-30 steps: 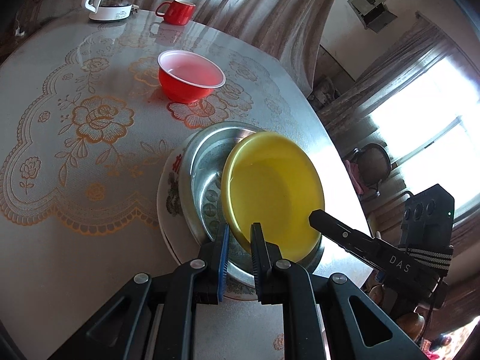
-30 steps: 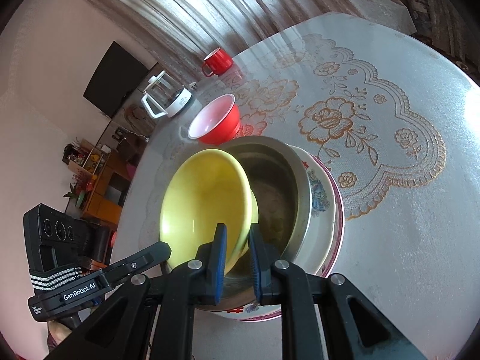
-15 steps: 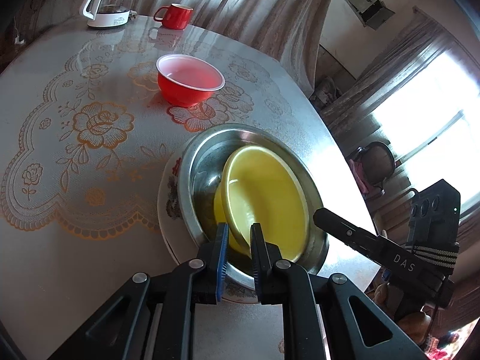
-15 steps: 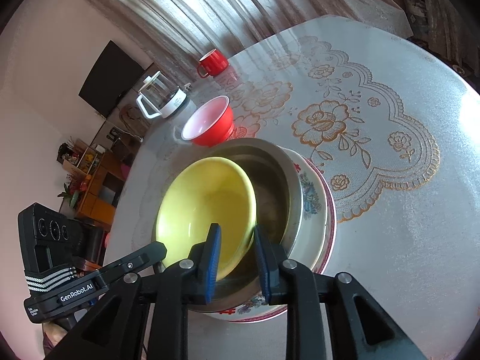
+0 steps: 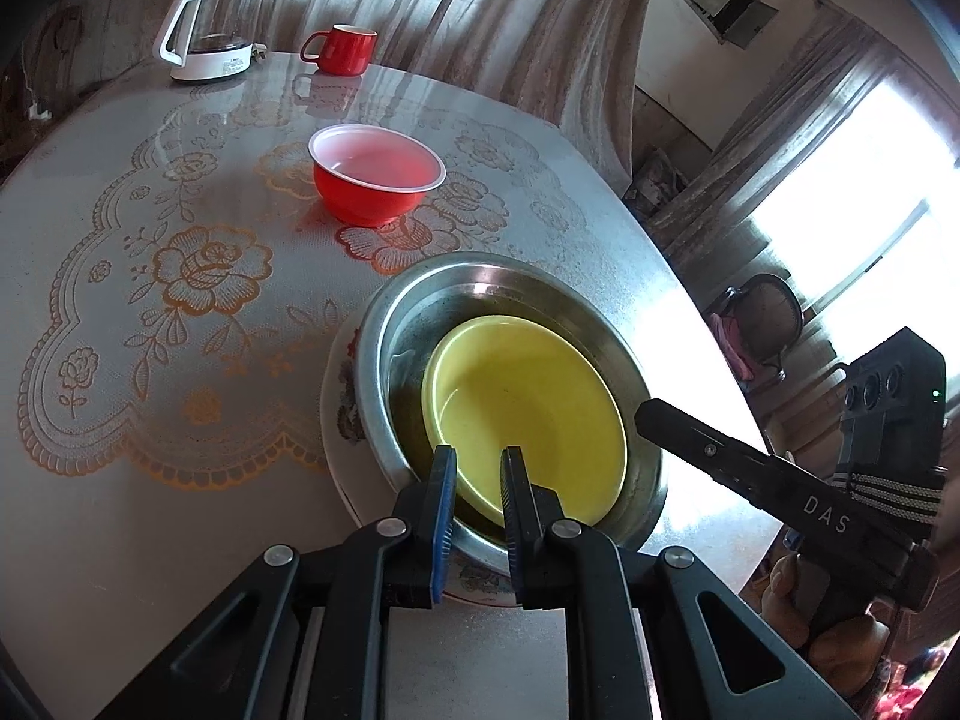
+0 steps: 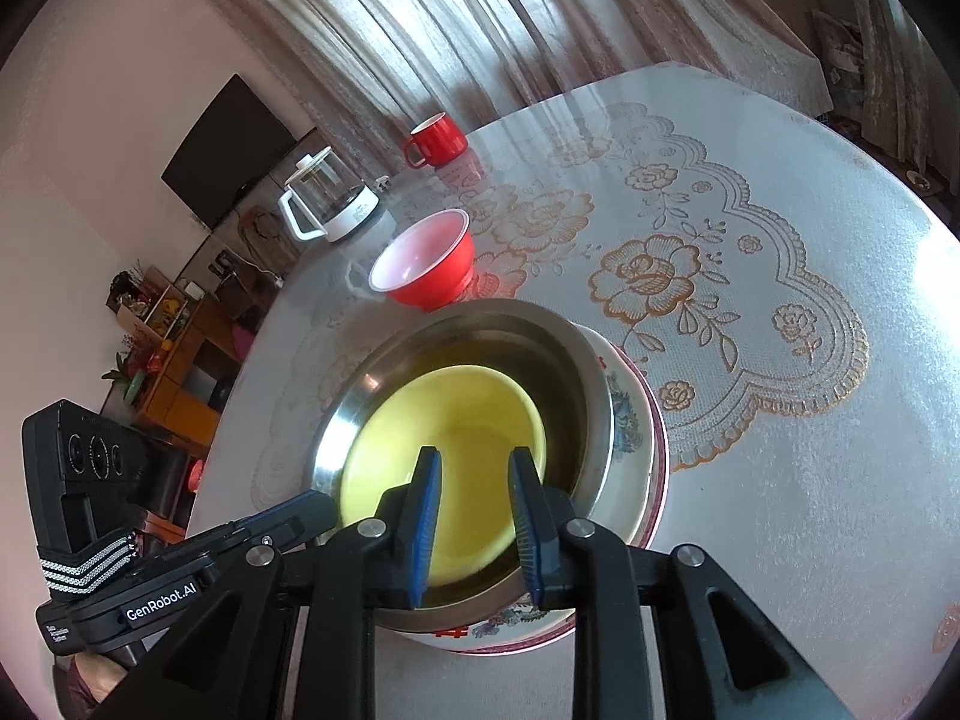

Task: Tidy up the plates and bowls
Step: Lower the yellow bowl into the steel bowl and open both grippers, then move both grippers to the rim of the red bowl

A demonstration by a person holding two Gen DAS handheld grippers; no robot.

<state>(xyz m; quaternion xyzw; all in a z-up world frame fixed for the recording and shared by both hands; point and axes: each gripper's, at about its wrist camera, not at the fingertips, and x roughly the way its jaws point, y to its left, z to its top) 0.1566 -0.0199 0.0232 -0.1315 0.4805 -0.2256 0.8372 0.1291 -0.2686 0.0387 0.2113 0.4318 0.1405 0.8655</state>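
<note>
My left hand-held gripper (image 5: 477, 480) pinches the near rim of the yellow bowl (image 5: 528, 414) nested in the steel bowl (image 5: 420, 300), steadying it while my right hand-held gripper (image 6: 474, 492) stands parted, empty.

This is a lived-in home, a dining or sitting room. A round worktop (image 6: 780, 276) carries a lace-patterned cloth with orange roses, a glass kettle (image 5: 210, 30) and a red mug (image 5: 345, 49). Long sheer curtains (image 6: 480, 30) hang behind it, a flat dark television (image 6: 231, 150) sits on the wall, and a low wooden cabinet (image 6: 174, 372) holds plants and clutter.
</note>
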